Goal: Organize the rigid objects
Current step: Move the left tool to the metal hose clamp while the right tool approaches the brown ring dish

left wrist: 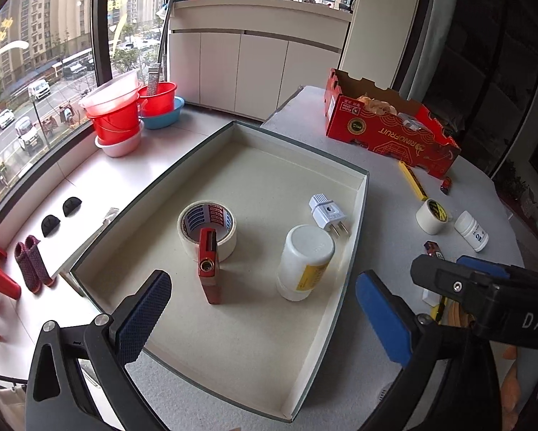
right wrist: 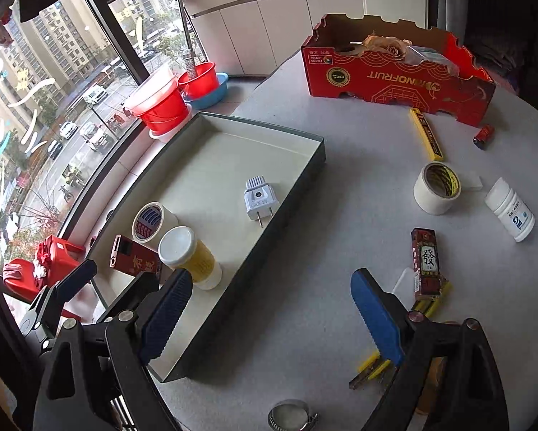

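Note:
A shallow white-lined box tray (left wrist: 355, 222) (right wrist: 297, 194) sits on the grey table. In it are a tape roll (left wrist: 207, 230) (right wrist: 150, 223), a red lighter (left wrist: 208, 267) (right wrist: 134, 256), a white bottle with a yellow label (left wrist: 304, 262) (right wrist: 193, 255) and a white plug (left wrist: 327, 215) (right wrist: 261, 199). My left gripper (left wrist: 265, 316) is open and empty above the tray's near end. My right gripper (right wrist: 269, 319) is open and empty over the tray's right wall; in the left wrist view only its black body shows at the right.
On the table right of the tray lie a second tape roll (right wrist: 436, 186), a small white bottle (right wrist: 511, 213), a dark mahjong-print box (right wrist: 426, 260), yellow sticks (right wrist: 425, 133) and a metal clamp ring (right wrist: 290, 415). A red fruit carton (right wrist: 394, 72) stands behind. Red basins (left wrist: 119, 115) sit by the window.

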{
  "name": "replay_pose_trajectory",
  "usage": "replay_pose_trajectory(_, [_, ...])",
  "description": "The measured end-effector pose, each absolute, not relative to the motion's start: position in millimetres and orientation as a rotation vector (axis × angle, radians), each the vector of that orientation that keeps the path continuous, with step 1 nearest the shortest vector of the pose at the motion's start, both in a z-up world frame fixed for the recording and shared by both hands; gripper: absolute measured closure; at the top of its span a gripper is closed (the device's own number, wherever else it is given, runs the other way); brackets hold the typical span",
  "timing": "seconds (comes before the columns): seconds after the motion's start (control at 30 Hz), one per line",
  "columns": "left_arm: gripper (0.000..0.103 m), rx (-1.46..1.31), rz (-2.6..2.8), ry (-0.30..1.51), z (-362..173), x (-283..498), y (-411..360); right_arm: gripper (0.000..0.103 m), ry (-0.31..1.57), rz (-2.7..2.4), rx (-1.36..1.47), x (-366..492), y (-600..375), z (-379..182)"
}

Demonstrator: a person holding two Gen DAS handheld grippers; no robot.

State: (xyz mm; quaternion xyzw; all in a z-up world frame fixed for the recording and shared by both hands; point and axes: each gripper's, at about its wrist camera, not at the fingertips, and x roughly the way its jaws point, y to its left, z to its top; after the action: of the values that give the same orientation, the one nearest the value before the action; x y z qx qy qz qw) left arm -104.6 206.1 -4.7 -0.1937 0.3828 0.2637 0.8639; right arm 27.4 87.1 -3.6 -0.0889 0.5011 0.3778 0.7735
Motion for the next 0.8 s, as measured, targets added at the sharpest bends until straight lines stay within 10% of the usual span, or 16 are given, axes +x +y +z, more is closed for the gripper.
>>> replay_pose_trajectory(0.8, [0.0,-0.133,0.32,1.043,-62,-71,61,0.001,1.167,0.442,-0.077,66,-72,-63])
